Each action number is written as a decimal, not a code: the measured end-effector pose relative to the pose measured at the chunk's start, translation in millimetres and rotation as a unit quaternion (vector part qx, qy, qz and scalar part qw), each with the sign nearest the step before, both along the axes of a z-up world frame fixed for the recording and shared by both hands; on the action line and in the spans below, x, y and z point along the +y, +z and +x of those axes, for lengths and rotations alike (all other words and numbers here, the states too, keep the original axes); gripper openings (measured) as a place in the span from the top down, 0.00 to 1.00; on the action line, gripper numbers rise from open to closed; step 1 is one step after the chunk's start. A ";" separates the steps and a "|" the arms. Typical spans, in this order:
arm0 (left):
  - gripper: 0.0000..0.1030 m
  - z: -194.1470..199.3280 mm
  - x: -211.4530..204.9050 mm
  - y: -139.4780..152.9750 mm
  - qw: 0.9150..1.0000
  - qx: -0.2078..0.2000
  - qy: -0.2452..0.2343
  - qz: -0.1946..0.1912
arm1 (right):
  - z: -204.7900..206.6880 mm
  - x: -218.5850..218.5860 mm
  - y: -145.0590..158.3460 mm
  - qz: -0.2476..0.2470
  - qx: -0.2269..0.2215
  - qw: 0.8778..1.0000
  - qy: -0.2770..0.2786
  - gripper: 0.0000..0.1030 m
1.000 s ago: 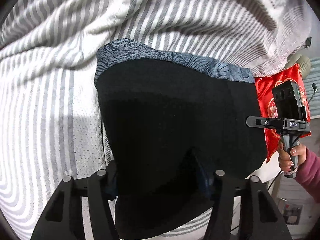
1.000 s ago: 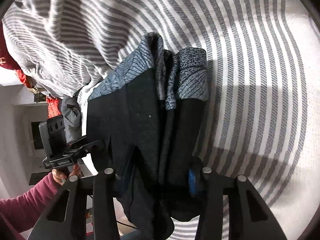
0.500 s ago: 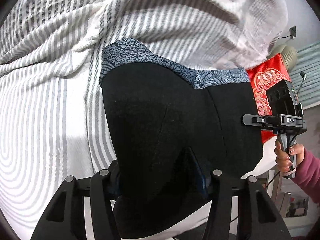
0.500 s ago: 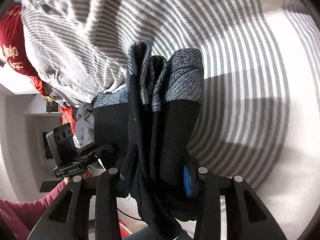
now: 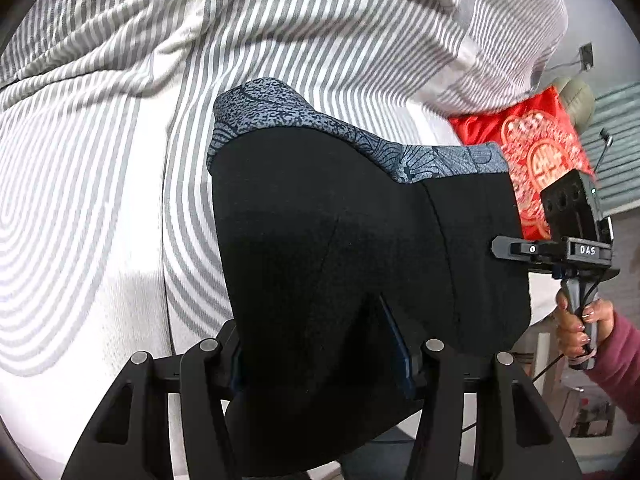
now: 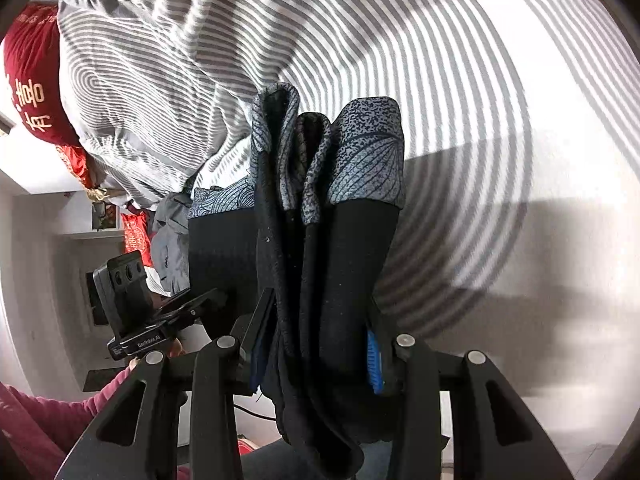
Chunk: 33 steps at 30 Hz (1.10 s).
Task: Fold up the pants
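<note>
Pants (image 5: 344, 264): black, patterned grey band at the far edge, held up over the striped bed (image 5: 100, 160), stretched between both grippers.
Left gripper (image 5: 320, 356): jaws closed on one near corner.
Right gripper (image 6: 316, 348): jaws closed on the other, cloth bunched in folds.
Axis: the held edge ran gripper to gripper; the band (image 6: 360, 160) lay farthest from both jaws, neither nearer.
Next, likely: lower band-first onto the bed.

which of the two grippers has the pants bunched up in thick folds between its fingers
The right gripper: several bunched layers of the pants fill its jaws. The left gripper clamps one smooth, flat span of the same black fabric.
</note>
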<state>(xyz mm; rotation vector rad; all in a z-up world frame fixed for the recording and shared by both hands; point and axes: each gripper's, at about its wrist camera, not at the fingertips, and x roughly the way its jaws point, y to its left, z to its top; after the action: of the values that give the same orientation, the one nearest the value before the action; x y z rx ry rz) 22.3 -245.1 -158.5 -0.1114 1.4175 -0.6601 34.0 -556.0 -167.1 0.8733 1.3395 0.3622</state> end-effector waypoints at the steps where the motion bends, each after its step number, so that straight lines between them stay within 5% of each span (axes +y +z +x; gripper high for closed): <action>1: 0.45 0.8 -0.4 -3.9 1.000 0.001 0.002 0.002 | -2.5 -0.2 -6.1 -0.003 0.003 1.000 0.001 0.59; 7: 0.45 -8.4 -3.5 -35.1 0.999 -0.003 0.008 0.044 | -7.9 -0.5 -31.5 -0.019 0.023 1.000 -0.008 0.57; 9: 0.32 -7.4 -4.5 -35.7 0.998 -0.011 0.015 0.065 | -10.5 -1.1 -32.5 -0.026 0.026 0.999 -0.013 0.51; 14: 0.31 -2.8 -3.7 -25.0 0.993 -0.040 0.025 0.106 | -15.4 0.3 -27.3 -0.074 0.052 0.996 -0.027 0.30; 16: 0.31 -2.3 -3.7 -14.1 0.990 -0.061 0.033 0.120 | -16.2 2.8 -18.3 -0.109 0.055 0.992 -0.031 0.21; 19: 0.31 -3.6 -3.4 0.1 0.988 -0.084 0.038 0.126 | -18.0 6.6 -2.9 -0.160 0.057 0.985 -0.032 0.21; 22: 0.11 -9.3 -8.8 11.0 0.985 -0.105 0.028 0.137 | -20.3 10.5 15.4 -0.195 0.045 0.979 -0.043 0.21; 26: 0.11 -14.7 -32.0 17.3 0.981 -0.124 0.011 0.148 | -20.6 27.7 47.1 -0.239 -0.002 0.970 -0.042 0.21; 28: 0.11 -15.8 -41.3 12.8 0.978 -0.124 0.014 0.165 | -20.1 40.0 53.5 -0.251 -0.013 0.967 -0.031 0.28; 29: 0.11 -15.9 -43.4 7.9 0.977 -0.119 0.017 0.176 | -20.0 45.8 53.2 -0.257 -0.014 0.966 -0.023 0.48; 31: 0.11 -18.8 -43.5 1.0 0.978 -0.106 0.021 0.178 | -19.4 55.8 46.7 -0.262 -0.007 0.965 -0.008 0.69; 33: 0.11 -20.1 -47.2 -6.1 0.977 -0.103 0.021 0.186 | -20.7 61.8 36.6 -0.263 0.004 0.965 -0.001 0.72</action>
<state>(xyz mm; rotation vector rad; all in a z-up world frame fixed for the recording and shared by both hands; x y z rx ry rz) 2.1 -292.3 -164.5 0.2164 1.3109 -0.3512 13.3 -494.2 -130.5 0.4294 1.3532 -0.0087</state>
